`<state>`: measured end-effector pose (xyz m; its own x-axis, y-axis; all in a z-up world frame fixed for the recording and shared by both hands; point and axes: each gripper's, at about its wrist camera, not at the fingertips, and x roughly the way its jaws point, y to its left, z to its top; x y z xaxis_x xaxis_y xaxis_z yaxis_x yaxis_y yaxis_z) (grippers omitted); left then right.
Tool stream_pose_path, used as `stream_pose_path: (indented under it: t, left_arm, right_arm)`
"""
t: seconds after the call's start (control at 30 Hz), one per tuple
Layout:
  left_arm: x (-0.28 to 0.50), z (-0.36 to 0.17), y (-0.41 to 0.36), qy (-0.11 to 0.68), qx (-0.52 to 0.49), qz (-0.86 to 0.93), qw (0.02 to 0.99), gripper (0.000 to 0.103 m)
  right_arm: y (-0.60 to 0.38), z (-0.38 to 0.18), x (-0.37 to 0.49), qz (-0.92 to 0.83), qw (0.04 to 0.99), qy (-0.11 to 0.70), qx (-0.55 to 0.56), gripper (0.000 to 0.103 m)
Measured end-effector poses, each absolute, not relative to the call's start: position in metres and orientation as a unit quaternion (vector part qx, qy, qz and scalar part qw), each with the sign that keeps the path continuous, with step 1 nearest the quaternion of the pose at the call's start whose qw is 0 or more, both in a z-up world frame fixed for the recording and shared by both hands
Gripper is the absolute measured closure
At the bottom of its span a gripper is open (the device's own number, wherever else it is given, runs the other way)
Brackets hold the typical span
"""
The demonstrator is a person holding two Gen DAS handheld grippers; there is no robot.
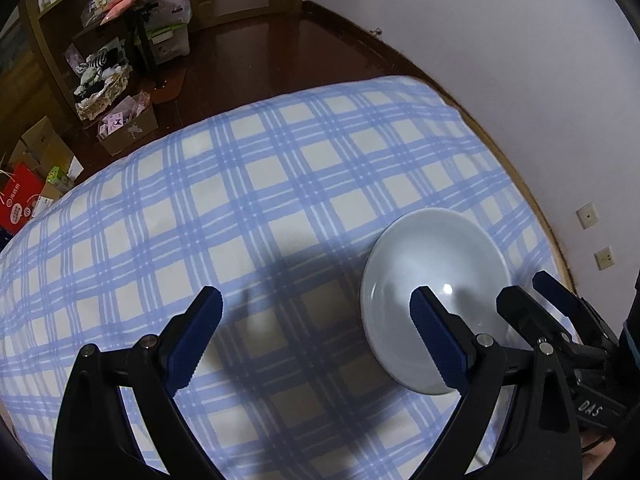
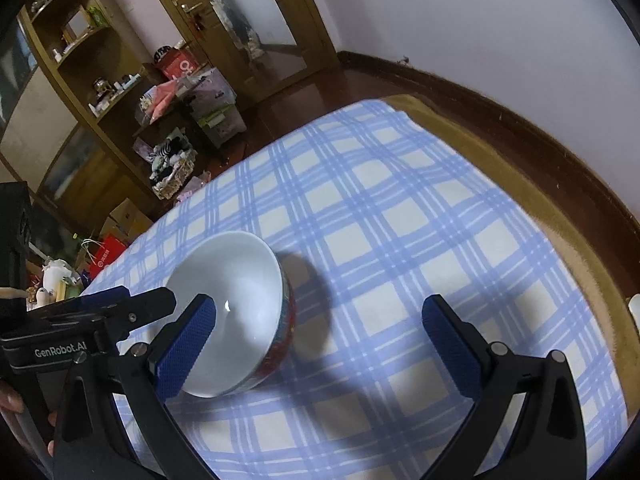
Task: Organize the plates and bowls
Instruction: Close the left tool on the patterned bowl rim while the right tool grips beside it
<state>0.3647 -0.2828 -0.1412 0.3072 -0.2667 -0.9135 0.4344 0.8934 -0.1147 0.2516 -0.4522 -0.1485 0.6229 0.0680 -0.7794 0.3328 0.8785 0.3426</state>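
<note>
One bowl [image 2: 236, 300], white inside with a red and blue pattern outside, stands on the blue-and-white checked cloth [image 2: 400, 208]. In the left wrist view the bowl [image 1: 436, 264] appears from above at the right, showing only its pale inside. My left gripper [image 1: 316, 296] is open; its right finger [image 1: 440, 344] hangs over the bowl's near part. My right gripper [image 2: 320, 304] is open too, and its left finger [image 2: 184, 352] overlaps the bowl's near rim. Whether either finger touches the bowl is unclear. Nothing is held.
The clothed table [image 1: 240, 184] runs along a white wall [image 1: 520, 80] on the right, with a bare tan strip [image 2: 540, 184] beside the cloth. Beyond the far edge are dark wood floor, shelves [image 2: 80, 80], cardboard boxes [image 1: 128, 128] and a basket [image 2: 172, 176].
</note>
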Motion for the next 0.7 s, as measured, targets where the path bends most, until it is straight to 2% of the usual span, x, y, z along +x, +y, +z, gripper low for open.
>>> stream_pose_path:
  t: [0.03, 0.07, 0.17, 0.23, 0.27, 0.33, 0.37, 0.5, 0.53, 0.57, 0.6, 0.63, 0.67, 0.7]
  left_arm:
    - [0.366, -0.143, -0.284, 0.549, 0.079, -0.215, 0.804, 0.009]
    - [0.366, -0.145, -0.285, 0.551, 0.080, -0.214, 0.803, 0.009]
    - [0.367, -0.151, -0.288, 0.556, 0.093, -0.209, 0.799, 0.010]
    - [0.366, -0.156, -0.292, 0.556, 0.110, -0.207, 0.797, 0.012]
    - [0.365, -0.158, -0.294, 0.556, 0.116, -0.206, 0.797, 0.013]
    - [0.364, -0.162, -0.296, 0.560, 0.118, -0.208, 0.793, 0.021]
    - [0.365, -0.164, -0.297, 0.565, 0.115, -0.211, 0.790, 0.029]
    - [0.364, -0.170, -0.299, 0.572, 0.092, -0.235, 0.781, 0.031]
    - [0.362, -0.170, -0.301, 0.569, 0.092, -0.239, 0.781, 0.031]
    - [0.361, -0.170, -0.302, 0.567, 0.092, -0.241, 0.782, 0.034]
    - [0.360, -0.171, -0.303, 0.568, 0.091, -0.244, 0.781, 0.048]
    - [0.360, -0.172, -0.303, 0.571, 0.087, -0.247, 0.778, 0.057]
    - [0.361, -0.173, -0.302, 0.576, 0.080, -0.251, 0.774, 0.064]
    - [0.362, -0.173, -0.302, 0.580, 0.069, -0.255, 0.771, 0.067]
  right_arm:
    - [-0.452, -0.151, 0.253, -0.074, 0.868, 0.433, 0.233, 0.004]
    - [-0.452, -0.154, 0.254, -0.073, 0.865, 0.438, 0.233, 0.013]
    - [-0.450, -0.160, 0.257, -0.063, 0.860, 0.451, 0.232, 0.025]
    - [-0.446, -0.163, 0.257, -0.058, 0.859, 0.456, 0.223, 0.027]
    - [-0.444, -0.164, 0.258, -0.057, 0.859, 0.458, 0.220, 0.031]
    - [-0.441, -0.166, 0.259, -0.049, 0.858, 0.463, 0.218, 0.045]
    - [-0.440, -0.167, 0.259, -0.044, 0.857, 0.463, 0.221, 0.051]
    - [-0.442, -0.172, 0.258, -0.031, 0.852, 0.460, 0.247, 0.055]
    - [-0.442, -0.172, 0.259, -0.028, 0.852, 0.459, 0.252, 0.059]
    - [-0.442, -0.173, 0.258, -0.022, 0.852, 0.457, 0.256, 0.068]
    - [-0.441, -0.174, 0.259, -0.016, 0.850, 0.458, 0.261, 0.072]
    - [-0.440, -0.174, 0.259, -0.008, 0.849, 0.457, 0.265, 0.077]
    - [-0.440, -0.175, 0.259, -0.007, 0.849, 0.457, 0.265, 0.078]
    - [-0.439, -0.175, 0.259, -0.008, 0.850, 0.455, 0.266, 0.078]
